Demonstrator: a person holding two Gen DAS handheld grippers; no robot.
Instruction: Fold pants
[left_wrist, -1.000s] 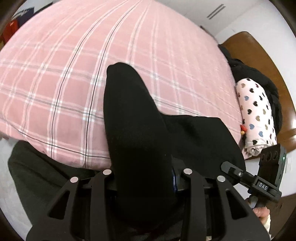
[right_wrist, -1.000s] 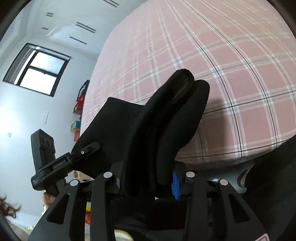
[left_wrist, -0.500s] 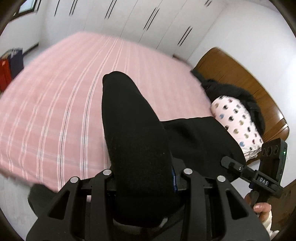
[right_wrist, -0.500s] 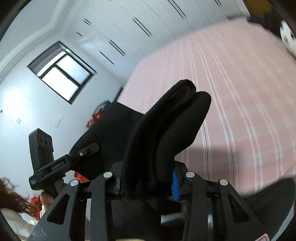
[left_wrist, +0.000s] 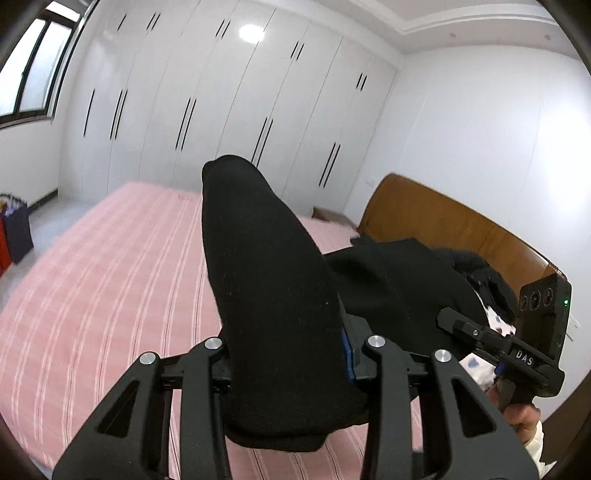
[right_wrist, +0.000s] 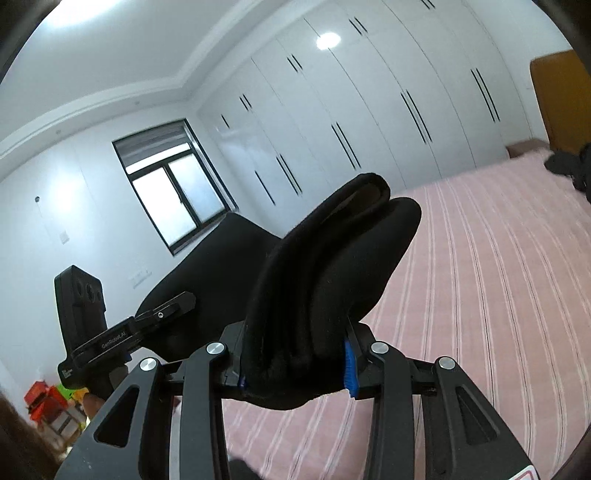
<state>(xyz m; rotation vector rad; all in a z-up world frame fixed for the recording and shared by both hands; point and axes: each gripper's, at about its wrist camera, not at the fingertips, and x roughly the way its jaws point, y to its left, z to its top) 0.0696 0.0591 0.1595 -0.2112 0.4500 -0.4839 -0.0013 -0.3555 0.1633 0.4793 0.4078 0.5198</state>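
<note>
The black pants (left_wrist: 273, 295) are held up in the air above the pink plaid bed (left_wrist: 110, 280). My left gripper (left_wrist: 291, 354) is shut on a thick bunch of the black cloth, which sticks up between its fingers. My right gripper (right_wrist: 295, 365) is shut on another folded bunch of the pants (right_wrist: 332, 266). The cloth stretches between the two grippers. The right gripper (left_wrist: 517, 354) shows at the right in the left wrist view, and the left gripper (right_wrist: 110, 332) shows at the left in the right wrist view.
The pink bed (right_wrist: 480, 295) lies below and ahead. A brown wooden headboard (left_wrist: 443, 225) stands at the right, with dark clothes (left_wrist: 480, 273) piled before it. White wardrobe doors (left_wrist: 221, 110) line the far wall. A window (right_wrist: 173, 184) is at the left.
Both grippers have risen and tilted upward with the pants in them. The views went from looking down on the bed to looking across it at the wardrobes.
</note>
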